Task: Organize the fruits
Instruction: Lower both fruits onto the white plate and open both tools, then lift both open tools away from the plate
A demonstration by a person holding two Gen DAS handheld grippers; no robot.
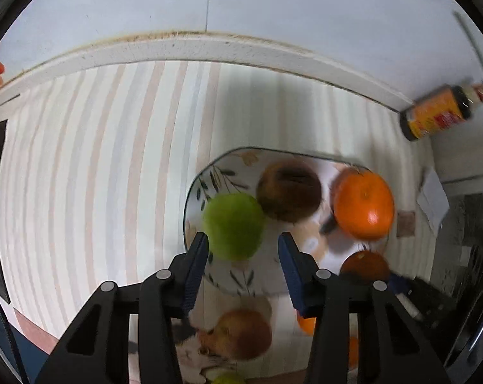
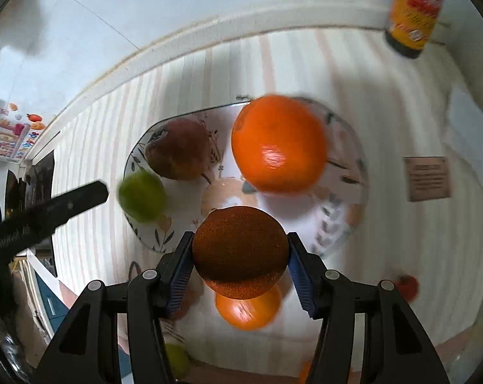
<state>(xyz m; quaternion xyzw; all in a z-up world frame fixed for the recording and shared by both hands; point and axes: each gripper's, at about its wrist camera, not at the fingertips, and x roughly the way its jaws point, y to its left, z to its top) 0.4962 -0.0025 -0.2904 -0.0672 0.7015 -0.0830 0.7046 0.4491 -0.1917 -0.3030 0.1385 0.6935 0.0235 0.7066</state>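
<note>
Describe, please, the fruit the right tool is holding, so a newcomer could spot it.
Start at the flowered plate on the striped tablecloth. Over its near rim, the right tool grips a dark, rough-skinned orange. The big orange beyond is brighter and glossy.

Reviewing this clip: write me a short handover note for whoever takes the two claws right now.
Left claw: open, fingers either side of the green fruit, which is at the plate's left rim; whether the fruit rests there cannot be told.
Right claw: shut on a dark orange fruit, held over the plate's near edge.
On the plate: big orange and brown-red fruit.
Not on the plate: another orange below the right claw, a reddish fruit and a small red fruit on the striped cloth.
Left to do: set down the held fruit, then collect the rest.
</note>
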